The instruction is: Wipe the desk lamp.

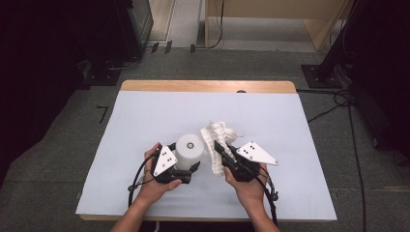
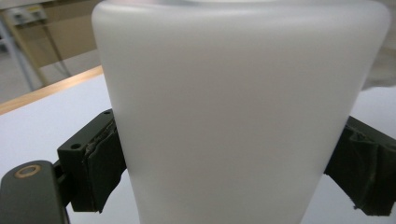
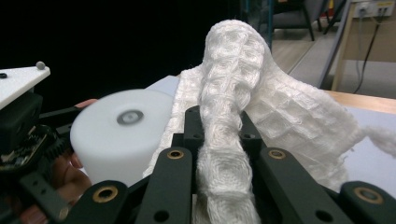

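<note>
While the left gripper (image 1: 189, 170) stands near the table's (image 1: 145, 116) front edge, its jaws are clamped on the sides of a white cup (image 1: 188, 151), which rises upright between the pads (image 2: 100, 163). Just right of that cup, the right gripper (image 1: 218, 147) has its jaws pressed together on a white cloth (image 1: 220, 135), whose crumpled folds bunch up above and beyond its tips.
</note>
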Demonstrator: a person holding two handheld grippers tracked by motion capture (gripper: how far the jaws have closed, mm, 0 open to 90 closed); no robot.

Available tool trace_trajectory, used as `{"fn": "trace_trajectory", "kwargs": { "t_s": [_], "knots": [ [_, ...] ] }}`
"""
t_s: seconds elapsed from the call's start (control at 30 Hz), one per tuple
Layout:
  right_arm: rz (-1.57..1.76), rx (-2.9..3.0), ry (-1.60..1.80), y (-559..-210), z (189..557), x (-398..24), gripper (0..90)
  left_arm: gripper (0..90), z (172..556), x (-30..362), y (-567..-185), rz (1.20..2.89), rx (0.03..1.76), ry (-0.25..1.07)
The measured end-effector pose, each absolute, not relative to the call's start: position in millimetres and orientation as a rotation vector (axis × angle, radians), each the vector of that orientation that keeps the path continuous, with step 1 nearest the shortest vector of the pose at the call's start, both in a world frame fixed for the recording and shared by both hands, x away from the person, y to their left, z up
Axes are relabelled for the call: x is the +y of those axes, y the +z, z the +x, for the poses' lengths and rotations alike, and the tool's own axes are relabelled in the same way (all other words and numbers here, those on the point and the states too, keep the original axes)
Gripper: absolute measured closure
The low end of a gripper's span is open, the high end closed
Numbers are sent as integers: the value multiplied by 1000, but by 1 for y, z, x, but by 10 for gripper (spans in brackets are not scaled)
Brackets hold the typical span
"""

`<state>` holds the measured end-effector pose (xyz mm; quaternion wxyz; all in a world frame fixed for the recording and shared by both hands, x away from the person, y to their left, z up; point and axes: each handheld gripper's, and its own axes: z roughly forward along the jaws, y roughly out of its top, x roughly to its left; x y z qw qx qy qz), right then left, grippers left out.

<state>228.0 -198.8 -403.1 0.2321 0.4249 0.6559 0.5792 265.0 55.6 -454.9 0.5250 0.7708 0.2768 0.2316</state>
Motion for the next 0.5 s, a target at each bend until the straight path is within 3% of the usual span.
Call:
{"fn": "trace_trajectory", "kwargs": {
  "t_s": [0.27,0.5],
  "knots": [
    [1205,1757,1580,-417,237,-211,803,89,290,65,-468,1744,881,641],
    [1205,1733,1578,-422,240,-220,803,88,305,54,-473,1743,945,689]
  ]
}}
